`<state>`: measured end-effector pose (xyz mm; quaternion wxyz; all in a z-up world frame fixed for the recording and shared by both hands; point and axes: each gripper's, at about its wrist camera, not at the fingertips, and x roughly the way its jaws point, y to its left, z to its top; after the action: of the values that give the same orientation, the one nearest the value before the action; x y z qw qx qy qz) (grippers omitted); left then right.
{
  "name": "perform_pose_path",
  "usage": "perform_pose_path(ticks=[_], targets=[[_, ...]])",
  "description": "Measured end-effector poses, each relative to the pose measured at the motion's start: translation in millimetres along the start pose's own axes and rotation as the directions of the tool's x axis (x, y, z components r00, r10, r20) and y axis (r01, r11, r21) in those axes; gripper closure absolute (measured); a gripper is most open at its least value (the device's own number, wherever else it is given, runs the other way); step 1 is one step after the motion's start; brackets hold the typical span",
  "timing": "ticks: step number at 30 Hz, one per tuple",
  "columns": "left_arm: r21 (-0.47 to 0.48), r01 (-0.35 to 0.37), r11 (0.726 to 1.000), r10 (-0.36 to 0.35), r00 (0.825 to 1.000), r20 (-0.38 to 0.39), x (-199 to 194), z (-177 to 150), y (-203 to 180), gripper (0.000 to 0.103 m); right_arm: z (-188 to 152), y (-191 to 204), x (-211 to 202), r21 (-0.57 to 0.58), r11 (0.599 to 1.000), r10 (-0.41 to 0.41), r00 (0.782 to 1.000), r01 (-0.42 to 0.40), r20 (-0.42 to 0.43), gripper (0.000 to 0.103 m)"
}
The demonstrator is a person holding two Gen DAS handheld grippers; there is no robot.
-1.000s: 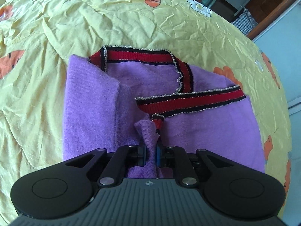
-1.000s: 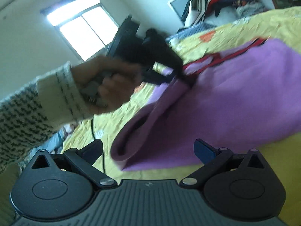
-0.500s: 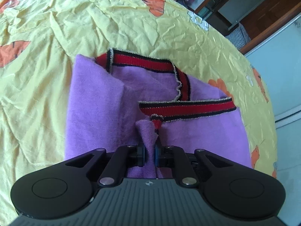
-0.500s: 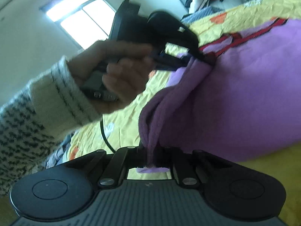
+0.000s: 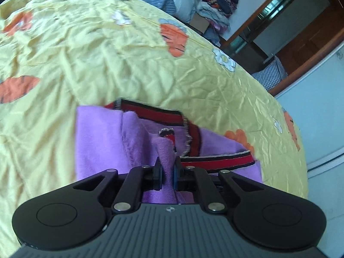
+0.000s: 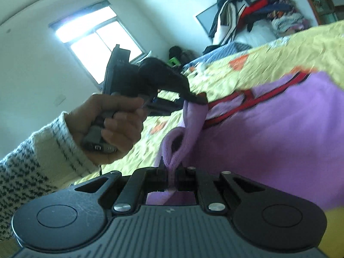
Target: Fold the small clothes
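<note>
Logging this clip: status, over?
Left claw closing on purple sweater. Right claw shut on its edge. Nothing in the way.

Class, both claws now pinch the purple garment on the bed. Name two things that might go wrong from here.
1. The left claw, its jaws closing, pinches only a narrow bunch of the purple garment, so the knit may slip out.
2. The right claw is shut on another bunched fold nearby; lifting both may drag the red striped trim askew and crease the fold on the rumpled yellow bedspread.
</note>
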<state>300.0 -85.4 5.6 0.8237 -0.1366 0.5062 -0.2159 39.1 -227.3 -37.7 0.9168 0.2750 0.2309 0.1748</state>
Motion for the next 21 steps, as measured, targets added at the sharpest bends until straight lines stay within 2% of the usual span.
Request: perform_pose_path(ticks=[9, 18, 21], targets=[[0.067, 0.038, 0.997, -0.035, 0.998, -0.046, 50, -11, -73, 0.093, 0, -60, -40, 0.111, 0.987, -0.118, 0.992, 0.113, 0.038, 0.096], [0.128, 0.064, 0.990, -0.056, 0.996, -0.068, 81, -21, -127, 0.093, 2, -91, -72, 0.112, 0.970, -0.224, 0.973, 0.216, 0.061, 0.096], [0.133, 0.065, 0.989, -0.055, 0.995, -0.082, 92, -23, -142, 0.093, 4, -93, -82, 0.071, 0.961, -0.272, 0.961, 0.268, 0.054, 0.096]])
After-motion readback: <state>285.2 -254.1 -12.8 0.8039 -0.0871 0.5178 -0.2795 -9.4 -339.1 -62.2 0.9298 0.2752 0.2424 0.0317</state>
